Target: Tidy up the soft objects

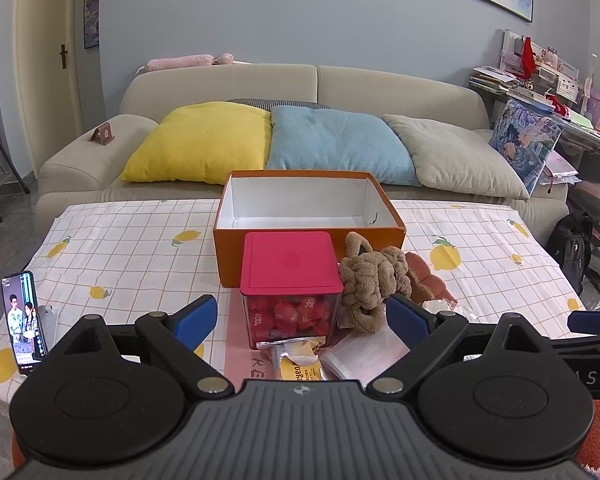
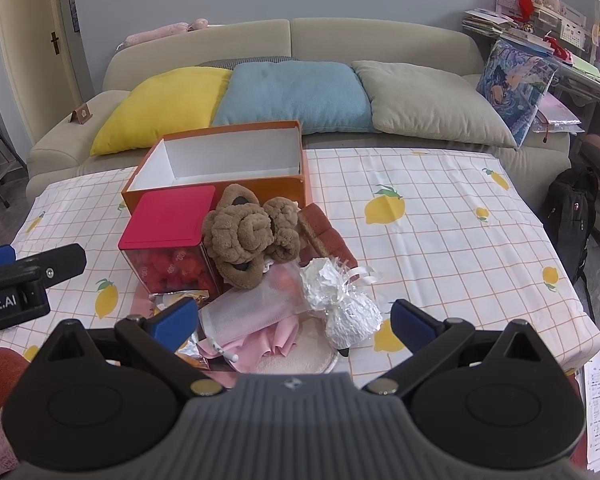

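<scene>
Nothing's picked up yet: both the left gripper (image 1: 302,320) and right gripper (image 2: 294,318) hang wide open over the desk (image 2: 440,216), so next is probably grabbing the brown plush knot (image 2: 248,236) beside the empty orange box (image 2: 220,164).

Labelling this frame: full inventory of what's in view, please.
box: 1, orange, open, table's far side
lidded container: 1, clear, red lid, before box
knotted plush: 1, brown, right of container
sponge: 1, reddish-brown, right of plush
mesh pouch: 1, white, near pile
foil bundle: 1, silver, near pile
phone: 1, screen on, table's left
tablecloth: 1, white, lemon print
cushions: 3, yellow, blue, beige, sofa
left tool: open
right tool: open
</scene>
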Tool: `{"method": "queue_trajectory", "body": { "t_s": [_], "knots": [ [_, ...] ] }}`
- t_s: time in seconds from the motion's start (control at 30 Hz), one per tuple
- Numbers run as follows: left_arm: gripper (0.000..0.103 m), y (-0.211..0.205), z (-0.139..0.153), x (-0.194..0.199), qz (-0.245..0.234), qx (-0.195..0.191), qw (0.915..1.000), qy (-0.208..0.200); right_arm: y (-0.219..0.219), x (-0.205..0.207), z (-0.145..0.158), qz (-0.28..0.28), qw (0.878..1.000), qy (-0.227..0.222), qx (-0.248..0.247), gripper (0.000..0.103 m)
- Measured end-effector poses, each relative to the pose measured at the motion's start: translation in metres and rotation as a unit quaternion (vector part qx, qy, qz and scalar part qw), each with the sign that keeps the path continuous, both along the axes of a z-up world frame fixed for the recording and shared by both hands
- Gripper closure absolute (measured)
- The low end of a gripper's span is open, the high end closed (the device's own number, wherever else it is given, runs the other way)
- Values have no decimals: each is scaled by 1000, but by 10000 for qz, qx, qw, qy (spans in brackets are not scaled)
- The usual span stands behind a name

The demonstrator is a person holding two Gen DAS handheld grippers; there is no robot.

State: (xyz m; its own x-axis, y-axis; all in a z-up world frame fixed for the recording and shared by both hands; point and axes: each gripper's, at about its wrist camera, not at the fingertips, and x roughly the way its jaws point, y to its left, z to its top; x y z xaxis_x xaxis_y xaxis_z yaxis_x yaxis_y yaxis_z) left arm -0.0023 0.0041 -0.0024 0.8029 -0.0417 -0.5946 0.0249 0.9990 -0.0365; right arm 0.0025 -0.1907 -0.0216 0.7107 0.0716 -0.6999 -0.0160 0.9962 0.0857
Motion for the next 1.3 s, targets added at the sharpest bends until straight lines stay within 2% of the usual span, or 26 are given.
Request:
{"method": "queue_trajectory", "body": {
  "t_s": [0.63, 0.87, 0.97, 1.03, 1.1, 1.13, 1.2, 1.3],
  "knots": [
    [0, -2, 0, 2, -45, 8, 10000, 72, 2, 2, -2, 12, 10000, 64, -18, 3],
    [0, -3, -3, 6, -301, -93, 9993, 186, 1, 7, -5, 60, 9998, 201, 37, 3],
    [0, 1, -7, 10, -537, -252, 9977, 329, -4, 15, -11, 171, 9987, 395, 269, 3],
    [5, 7, -12, 15, -821, -395, 9946, 490, -9, 22, -16, 214, 9977, 494, 402, 3],
    [16, 14, -20, 23, -1006, -548, 9910, 691, -12, 29, -23, 256, 9972, 543, 440, 3],
    [17, 17, -26, 25, -1046, -605, 9896, 785, -12, 32, -27, 278, 9970, 586, 433, 4],
    [19, 23, -38, 31, -1079, -702, 9869, 969, -13, 40, -39, 370, 9950, 774, 502, 15],
    [20, 33, -57, 42, -832, -789, 9842, 1352, -13, 52, -60, 438, 9904, 1130, 669, 21]
  ]
}}
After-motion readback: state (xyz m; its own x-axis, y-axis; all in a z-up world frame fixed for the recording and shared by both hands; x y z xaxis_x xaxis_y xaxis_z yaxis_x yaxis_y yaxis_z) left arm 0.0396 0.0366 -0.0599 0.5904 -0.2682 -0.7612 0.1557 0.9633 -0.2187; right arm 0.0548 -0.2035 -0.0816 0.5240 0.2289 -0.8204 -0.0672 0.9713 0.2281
